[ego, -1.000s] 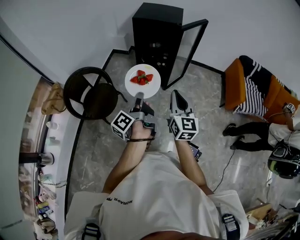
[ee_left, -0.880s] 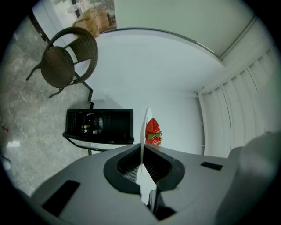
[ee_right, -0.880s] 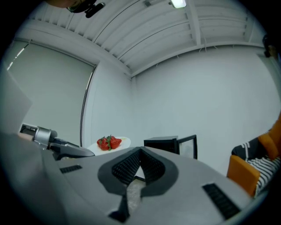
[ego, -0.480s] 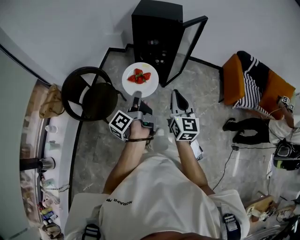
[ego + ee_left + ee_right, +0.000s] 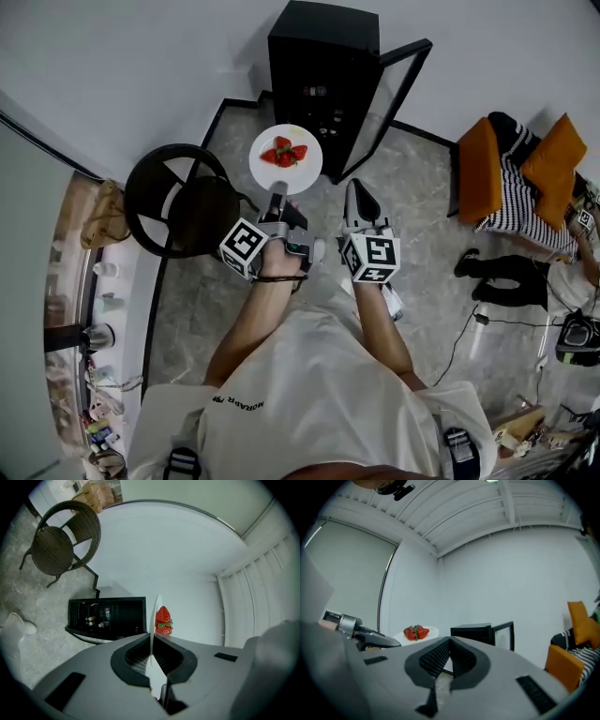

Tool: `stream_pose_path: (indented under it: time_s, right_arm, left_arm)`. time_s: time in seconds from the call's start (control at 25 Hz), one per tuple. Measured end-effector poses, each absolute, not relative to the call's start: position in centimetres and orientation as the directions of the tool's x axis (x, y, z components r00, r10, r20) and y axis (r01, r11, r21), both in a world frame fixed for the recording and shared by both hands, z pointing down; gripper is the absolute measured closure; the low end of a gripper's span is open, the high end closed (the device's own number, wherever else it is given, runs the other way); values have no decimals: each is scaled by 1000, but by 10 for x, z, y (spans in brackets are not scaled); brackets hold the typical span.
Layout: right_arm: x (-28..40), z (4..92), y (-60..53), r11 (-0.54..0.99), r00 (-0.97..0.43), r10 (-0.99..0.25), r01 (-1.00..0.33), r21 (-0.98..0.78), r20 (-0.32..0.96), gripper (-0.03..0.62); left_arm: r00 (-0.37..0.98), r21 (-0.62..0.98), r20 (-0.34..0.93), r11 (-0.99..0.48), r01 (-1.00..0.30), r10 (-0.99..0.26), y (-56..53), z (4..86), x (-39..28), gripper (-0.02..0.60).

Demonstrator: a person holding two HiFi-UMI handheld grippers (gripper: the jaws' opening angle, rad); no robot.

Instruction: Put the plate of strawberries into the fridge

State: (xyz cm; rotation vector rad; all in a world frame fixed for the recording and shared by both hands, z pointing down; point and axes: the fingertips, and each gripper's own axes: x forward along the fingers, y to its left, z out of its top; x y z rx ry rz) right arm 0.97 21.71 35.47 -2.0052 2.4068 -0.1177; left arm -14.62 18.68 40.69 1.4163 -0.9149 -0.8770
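Observation:
A white plate (image 5: 302, 171) with a few red strawberries (image 5: 285, 154) hangs level in front of a black fridge (image 5: 323, 75) whose glass door (image 5: 396, 94) stands open to the right. My left gripper (image 5: 278, 194) is shut on the plate's near rim. In the left gripper view the plate (image 5: 153, 616) runs edge-on between the jaws of the left gripper (image 5: 151, 645), with the strawberries (image 5: 163, 619) just past them and the fridge (image 5: 107, 617) beyond. My right gripper (image 5: 354, 194) hovers beside it, shut and holding nothing. The right gripper view shows the right gripper (image 5: 450, 652), plate (image 5: 431, 632) and fridge (image 5: 473, 632).
A dark round wicker chair (image 5: 183, 199) stands left of the plate, close to the left arm. An orange seat with a striped cloth (image 5: 511, 169) is at the right, with someone's legs (image 5: 502, 272) and cables on the floor near it. Marble floor lies between me and the fridge.
The plate and both grippers keep almost the same place before the open fridge. The view has swung a little, and the orange seat and the legs sit farther right.

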Motion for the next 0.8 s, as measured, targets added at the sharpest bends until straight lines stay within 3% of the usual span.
stream_pose_path:
  time_s: [0.8]
  right_arm:
    - [85,344,-47,187,-192,-980,-978,-92,48,582]
  left_arm:
    - [418,998,40,20,-53,-907,-75,400,-64,571]
